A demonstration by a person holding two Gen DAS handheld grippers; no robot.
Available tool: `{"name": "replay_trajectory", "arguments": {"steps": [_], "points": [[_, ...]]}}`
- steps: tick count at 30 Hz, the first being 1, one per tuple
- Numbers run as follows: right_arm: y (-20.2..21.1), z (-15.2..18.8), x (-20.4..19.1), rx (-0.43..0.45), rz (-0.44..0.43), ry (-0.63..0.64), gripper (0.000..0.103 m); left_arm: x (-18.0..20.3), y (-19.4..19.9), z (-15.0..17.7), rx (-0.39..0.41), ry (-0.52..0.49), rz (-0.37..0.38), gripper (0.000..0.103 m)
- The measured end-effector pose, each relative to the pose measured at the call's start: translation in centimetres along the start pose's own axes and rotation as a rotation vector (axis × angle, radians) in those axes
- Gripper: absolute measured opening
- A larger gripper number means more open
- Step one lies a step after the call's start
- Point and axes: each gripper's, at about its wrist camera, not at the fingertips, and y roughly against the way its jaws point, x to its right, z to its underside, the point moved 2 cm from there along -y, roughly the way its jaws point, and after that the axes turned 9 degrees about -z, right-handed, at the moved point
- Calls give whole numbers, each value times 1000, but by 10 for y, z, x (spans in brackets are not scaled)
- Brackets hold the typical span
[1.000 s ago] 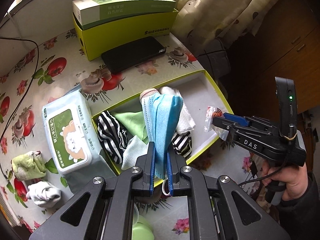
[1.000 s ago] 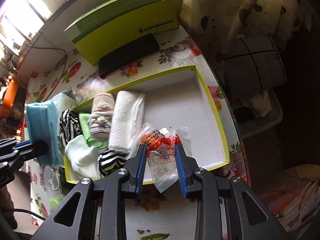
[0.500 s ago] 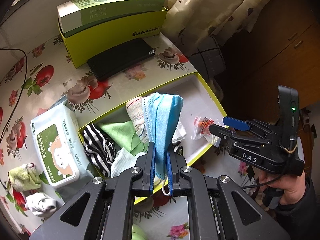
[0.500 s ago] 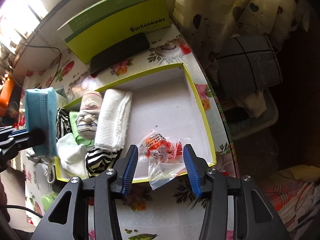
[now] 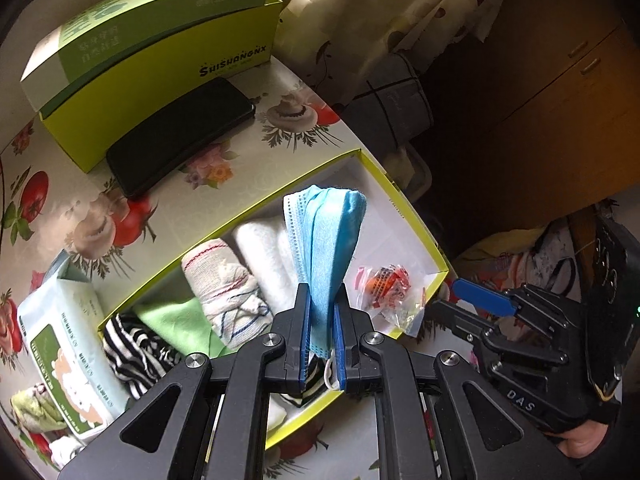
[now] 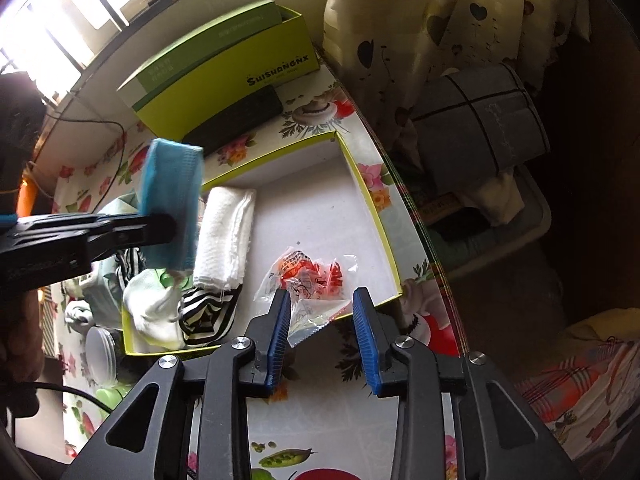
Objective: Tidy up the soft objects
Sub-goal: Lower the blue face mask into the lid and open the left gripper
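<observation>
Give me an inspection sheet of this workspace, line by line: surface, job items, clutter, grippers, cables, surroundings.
Surface: table under a fruit-and-flower print oilcloth.
Job's things: shallow yellow-green cardboard tray holding a rolled white towel, a striped black-and-white cloth, a light green cloth and a clear crinkly packet with red print; folded blue face masks.
Clutter: black flat case, lime box, wet-wipes pack.
Grippers: left gripper shut on the masks above the tray; right gripper open, packet between its fingers.
Cables: black cable at the table's far edge.
Surroundings: spotted cream curtain, wooden cabinet.
</observation>
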Motion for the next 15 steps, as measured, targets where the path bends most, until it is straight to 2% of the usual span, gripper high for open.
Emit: {"name": "replay_trajectory", "arguments": {"steps": [9,11,12,15], "points": [[1,7,4,-5,-15,-22,31,16,-31,-26,-30,-19,16,11],[1,7,4,-4,-18,-23,31,15,-36,-29,-43,-16,21,14],[1,6,4,-3,-20,-24,31,14,-37,-30,-49,-12,25,17],[0,4,3,-3,-25,-23,31,10,-36,-32,-40,0,37,35]]}}
